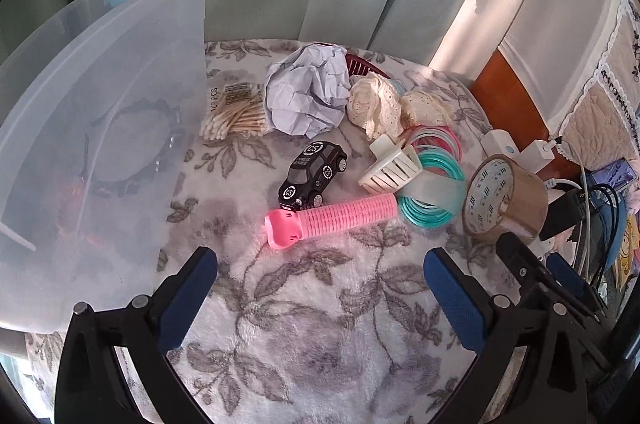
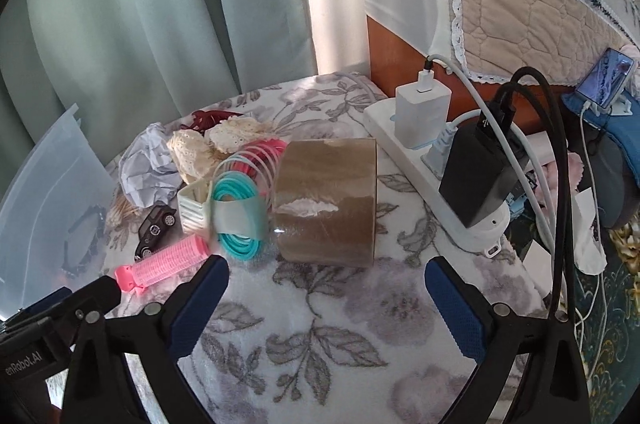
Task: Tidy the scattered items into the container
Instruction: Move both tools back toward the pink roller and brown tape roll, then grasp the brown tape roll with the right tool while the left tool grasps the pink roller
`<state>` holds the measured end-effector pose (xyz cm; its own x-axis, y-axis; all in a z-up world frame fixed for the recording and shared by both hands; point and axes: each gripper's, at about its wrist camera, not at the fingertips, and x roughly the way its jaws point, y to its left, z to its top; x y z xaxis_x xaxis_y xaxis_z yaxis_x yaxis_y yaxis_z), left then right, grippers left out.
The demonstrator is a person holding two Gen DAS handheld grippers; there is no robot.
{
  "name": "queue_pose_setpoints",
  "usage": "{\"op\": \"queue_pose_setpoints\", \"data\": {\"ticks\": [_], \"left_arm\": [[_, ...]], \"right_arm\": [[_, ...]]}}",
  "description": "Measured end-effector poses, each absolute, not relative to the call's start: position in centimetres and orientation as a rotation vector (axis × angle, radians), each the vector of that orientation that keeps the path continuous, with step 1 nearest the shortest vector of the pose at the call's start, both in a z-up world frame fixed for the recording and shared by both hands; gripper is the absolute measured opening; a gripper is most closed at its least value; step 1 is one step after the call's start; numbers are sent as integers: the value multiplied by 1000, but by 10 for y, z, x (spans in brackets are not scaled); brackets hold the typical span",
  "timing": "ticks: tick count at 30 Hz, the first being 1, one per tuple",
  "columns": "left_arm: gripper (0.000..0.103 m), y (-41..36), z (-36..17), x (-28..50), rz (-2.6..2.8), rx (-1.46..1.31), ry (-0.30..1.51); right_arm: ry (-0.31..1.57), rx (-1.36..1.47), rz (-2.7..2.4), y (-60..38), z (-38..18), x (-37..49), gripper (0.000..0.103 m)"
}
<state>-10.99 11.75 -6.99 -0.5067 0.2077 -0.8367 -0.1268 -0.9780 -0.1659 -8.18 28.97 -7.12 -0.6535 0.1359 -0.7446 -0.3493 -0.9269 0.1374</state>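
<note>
- Both-handed, the scene sits on a floral-patterned surface (image 1: 320,304) with a clear plastic container (image 1: 100,124) at the left, a dark beaded loop showing through its wall.
- Left gripper (image 1: 320,288) hovers over the near surface, jaws spread wide and holding nothing.
- Right gripper (image 2: 326,288) is likewise spread and empty, just near of the brown tape roll (image 2: 326,202), not touching it.
- Just far of the left gripper lies a pink hair roller (image 1: 332,218), with a black toy car (image 1: 313,174) touching its far side.
- Further off lie cotton swabs (image 1: 236,116), crumpled paper (image 1: 306,90), cream lace fabric (image 1: 376,104), a cream hair claw (image 1: 390,164) and teal and pink rings (image 1: 434,184).
- At the right, a white power strip (image 2: 400,140) carries chargers.
</note>
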Motion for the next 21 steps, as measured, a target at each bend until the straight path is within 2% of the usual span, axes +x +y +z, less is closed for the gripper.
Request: {"op": "queue_pose_setpoints", "data": {"ticks": [5, 9, 13, 16, 21], "left_arm": [[103, 121, -80, -116, 2547, -1448, -103], [102, 117, -88, -123, 2535, -1466, -133], [102, 110, -95, -130, 2520, -1487, -178], [102, 107, -99, -134, 2523, -1497, -186], [95, 106, -105, -138, 2510, -1510, -207]], "right_arm": [[342, -1101, 2601, 287, -71, -91, 93], [353, -1112, 2563, 292, -76, -102, 84], [377, -1114, 2535, 297, -80, -111, 81], [372, -1110, 2523, 299, -82, -116, 73], [365, -1098, 2539, 298, -83, -118, 63]]}}
